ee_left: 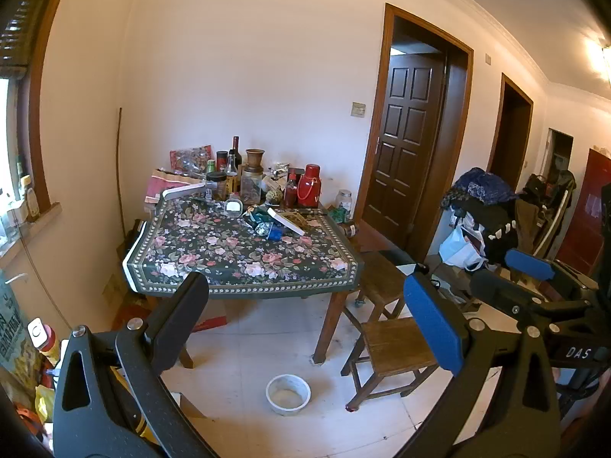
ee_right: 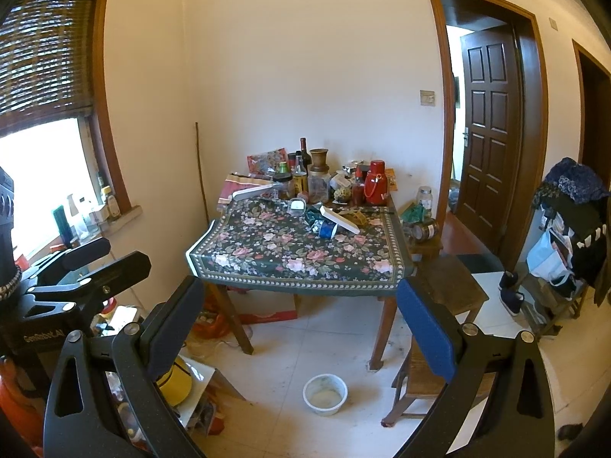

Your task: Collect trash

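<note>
Both grippers, left (ee_left: 305, 328) and right (ee_right: 298, 328), hang spread wide with nothing in them, well back from the table (ee_right: 305, 263). Crumpled trash (ee_right: 324, 225) sits toward its far right corner, bottles crowding the far edge. A white bowl (ee_right: 325, 394) is on the tile floor. Only the right view catches the window blind (ee_right: 42, 49); only the left catches the red door (ee_left: 588, 206).

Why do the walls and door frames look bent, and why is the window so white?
Fisheye lenses bow straight lines: in the left wrist view the door frame curves, and dark corners ring the picture. In the right wrist view the window is blown out by daylight, so nothing outside shows. Both views stay fairly sharp on the table, with no strong motion blur.
</note>
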{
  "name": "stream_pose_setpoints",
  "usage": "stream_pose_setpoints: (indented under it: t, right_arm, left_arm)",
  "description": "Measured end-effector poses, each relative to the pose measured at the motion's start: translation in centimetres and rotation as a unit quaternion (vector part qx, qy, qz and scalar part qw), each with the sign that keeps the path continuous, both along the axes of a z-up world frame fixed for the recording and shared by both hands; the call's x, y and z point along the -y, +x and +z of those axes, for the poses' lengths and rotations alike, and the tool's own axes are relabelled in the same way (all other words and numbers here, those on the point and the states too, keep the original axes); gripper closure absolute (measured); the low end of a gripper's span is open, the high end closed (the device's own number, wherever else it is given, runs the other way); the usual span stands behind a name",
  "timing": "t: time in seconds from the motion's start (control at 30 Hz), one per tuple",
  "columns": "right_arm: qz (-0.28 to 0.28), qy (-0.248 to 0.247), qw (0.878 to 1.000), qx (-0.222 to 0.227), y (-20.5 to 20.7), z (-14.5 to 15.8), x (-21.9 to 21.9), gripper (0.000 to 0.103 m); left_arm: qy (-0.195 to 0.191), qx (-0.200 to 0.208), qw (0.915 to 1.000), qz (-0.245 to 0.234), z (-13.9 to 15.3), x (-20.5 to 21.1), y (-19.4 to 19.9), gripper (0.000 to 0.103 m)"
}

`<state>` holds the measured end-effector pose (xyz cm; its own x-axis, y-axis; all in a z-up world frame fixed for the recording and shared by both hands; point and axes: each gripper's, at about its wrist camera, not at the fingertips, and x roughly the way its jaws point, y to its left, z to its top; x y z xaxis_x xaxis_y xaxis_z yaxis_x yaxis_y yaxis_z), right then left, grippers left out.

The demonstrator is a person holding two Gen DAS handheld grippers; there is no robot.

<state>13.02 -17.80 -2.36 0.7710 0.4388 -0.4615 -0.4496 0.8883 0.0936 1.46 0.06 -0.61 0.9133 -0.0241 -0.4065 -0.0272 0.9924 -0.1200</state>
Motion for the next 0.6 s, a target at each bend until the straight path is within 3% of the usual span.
stream_pose_setpoints:
  t: [0.6]
  right_arm:
    - [-0.001,0.006,1.0,-0.007,0.94,-0.17,0.18,0.003]
  left_arm:
    - [0.004,0.0,1.0,0.003,-0.39,0.32,0.66,0.0]
